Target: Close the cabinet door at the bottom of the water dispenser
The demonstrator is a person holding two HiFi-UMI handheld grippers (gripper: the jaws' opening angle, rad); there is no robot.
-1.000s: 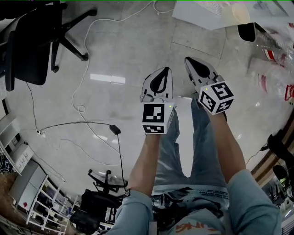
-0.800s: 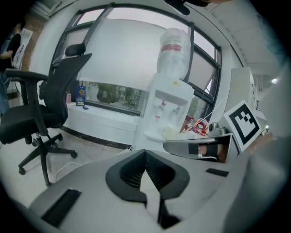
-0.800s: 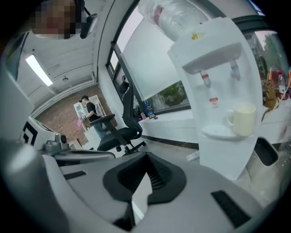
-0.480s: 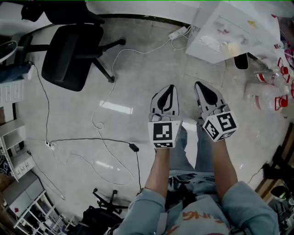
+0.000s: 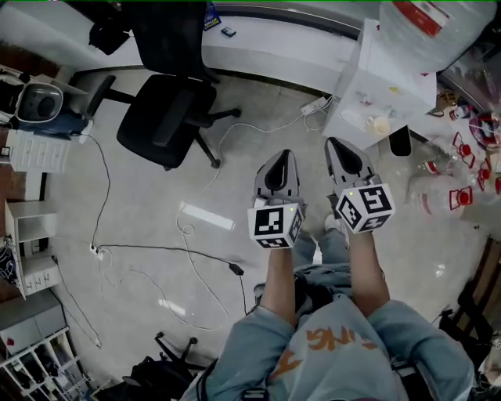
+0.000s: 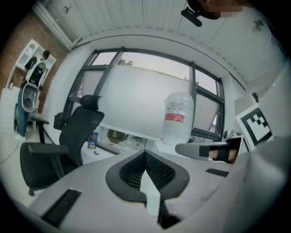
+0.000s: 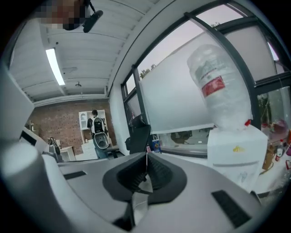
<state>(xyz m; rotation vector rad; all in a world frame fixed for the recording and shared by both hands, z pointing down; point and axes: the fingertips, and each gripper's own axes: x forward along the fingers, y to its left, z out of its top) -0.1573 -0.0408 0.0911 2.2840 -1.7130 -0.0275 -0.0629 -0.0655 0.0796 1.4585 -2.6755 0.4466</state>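
The white water dispenser [image 5: 381, 86] stands at the upper right of the head view with a big clear bottle [image 5: 429, 22] on top; I cannot make out its bottom cabinet door. Held side by side in front of the person, my left gripper [image 5: 279, 163] and right gripper [image 5: 340, 153] are both short of the dispenser. Both are shut with nothing between the jaws. The left gripper view shows its tips [image 6: 145, 154] meeting, the bottle [image 6: 178, 117] beyond. In the right gripper view the jaws [image 7: 146, 157] are together, left of the dispenser [image 7: 237, 154].
A black office chair [image 5: 167, 110] stands to the left of the dispenser. Cables [image 5: 160, 251] and a power strip [image 5: 315, 105] lie on the floor. Empty water bottles [image 5: 445, 188] lie at the right. White shelves [image 5: 31, 235] line the left side.
Both grippers have risen together and stayed shut. The head view has swung up, so the dispenser, chair and wall ledge now show more fully.
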